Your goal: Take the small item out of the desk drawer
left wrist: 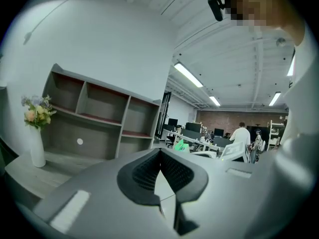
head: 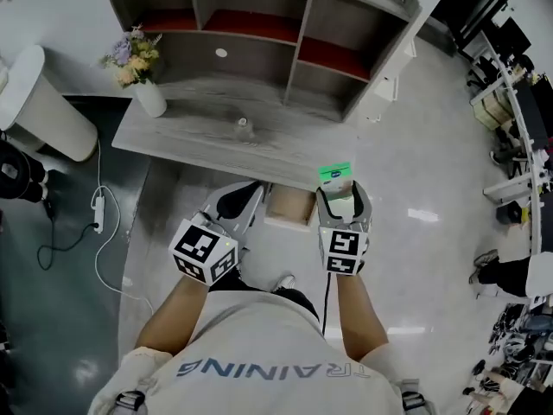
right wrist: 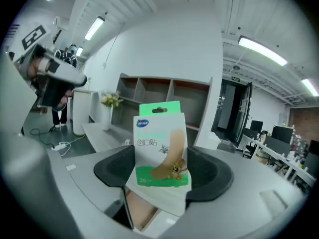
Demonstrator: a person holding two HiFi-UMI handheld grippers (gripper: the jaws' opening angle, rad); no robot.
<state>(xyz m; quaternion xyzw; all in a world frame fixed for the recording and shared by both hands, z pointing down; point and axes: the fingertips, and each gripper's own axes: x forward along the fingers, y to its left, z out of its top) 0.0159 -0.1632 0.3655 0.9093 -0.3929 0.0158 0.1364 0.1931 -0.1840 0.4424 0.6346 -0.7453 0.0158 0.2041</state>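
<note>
The small item, a green and white plaster box (right wrist: pixel 160 143) with a hang tab at its top and a cartoon printed on its front, is grasped upright by the right tool (right wrist: pixel 163 169); its lower part is clamped between the two black pads, and its upper half stands clear above them. In the head view the box is seen held in the air just in front of the near edge of the grey bench (head: pixel 216 141), above and to the right of the drawer (head: pixel 289 207), which is pulled open below that edge, its pale wooden inside showing. The box is therefore out of the drawer and is touched by nothing but the right tool. The left tool (left wrist: pixel 159 156) is clenched on nothing: its pads are seen meeting at the tips, with no object between them. It is held beside the right tool, to the left of the open drawer, and both tools are raised in front of the person's chest. On the bench a white vase (head: pixel 151 98) of flowers is set near the left end, in front of a shelf unit (head: pixel 259 33) with open compartments. A white power strip (head: pixel 98 211) with its cable lies on the floor (head: pixel 432 171) to the left of the bench.
</note>
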